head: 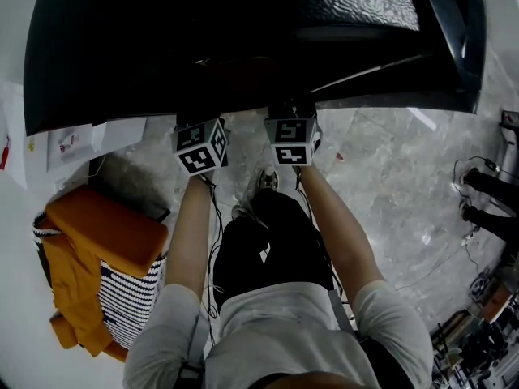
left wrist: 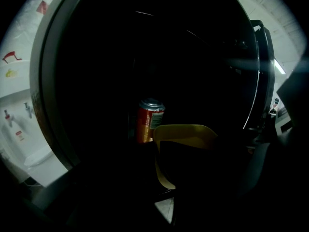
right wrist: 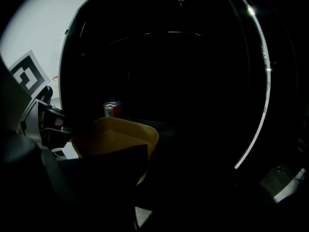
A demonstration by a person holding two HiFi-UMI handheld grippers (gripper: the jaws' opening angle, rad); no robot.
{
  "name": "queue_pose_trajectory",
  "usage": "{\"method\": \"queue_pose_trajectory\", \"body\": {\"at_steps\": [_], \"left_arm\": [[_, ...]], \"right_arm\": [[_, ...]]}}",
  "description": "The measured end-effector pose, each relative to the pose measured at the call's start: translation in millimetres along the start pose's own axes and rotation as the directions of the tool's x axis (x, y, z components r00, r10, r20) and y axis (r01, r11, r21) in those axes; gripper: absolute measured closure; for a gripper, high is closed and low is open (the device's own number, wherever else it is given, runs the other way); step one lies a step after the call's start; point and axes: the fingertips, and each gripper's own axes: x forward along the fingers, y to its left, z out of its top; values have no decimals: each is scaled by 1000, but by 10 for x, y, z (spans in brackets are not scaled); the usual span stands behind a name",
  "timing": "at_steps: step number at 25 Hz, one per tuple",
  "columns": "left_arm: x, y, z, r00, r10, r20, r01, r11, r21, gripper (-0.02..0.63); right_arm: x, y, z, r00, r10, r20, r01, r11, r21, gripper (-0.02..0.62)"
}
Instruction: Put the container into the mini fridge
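Note:
The yellow container [left wrist: 186, 132] [right wrist: 118, 134] hangs at the mouth of the black mini fridge [head: 203, 47], carried between both grippers. My left gripper [left wrist: 186, 166] closes a dark jaw over its left wall. The right gripper [right wrist: 104, 170] does the same on its right wall. It is very dark in there, so the pads show only as black shapes against the yellow. In the head view only the left marker cube [head: 200, 146] and the right marker cube [head: 291, 141] show at the fridge's front edge; the jaws are hidden under its top. A red can [left wrist: 150, 120] [right wrist: 112, 108] stands inside, behind the container.
The fridge door [head: 454, 39] stands open at the right. An orange cloth [head: 105, 229] lies over a striped basket [head: 130, 298] at the left. Papers [head: 73, 140] lie by the wall. Cables [head: 478, 185] run over the grey floor at the right. The person's shoe [head: 266, 181] is below the grippers.

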Motion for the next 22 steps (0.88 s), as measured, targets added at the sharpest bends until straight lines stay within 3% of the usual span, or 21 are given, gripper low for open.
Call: {"method": "queue_pose_trajectory", "body": {"at_steps": [22], "left_arm": [[204,38,-20,1000,9,-21,-10,1000,-27,560]], "right_arm": [[207,-92,-60,1000,-18,-21,18,1000,2,517]]}}
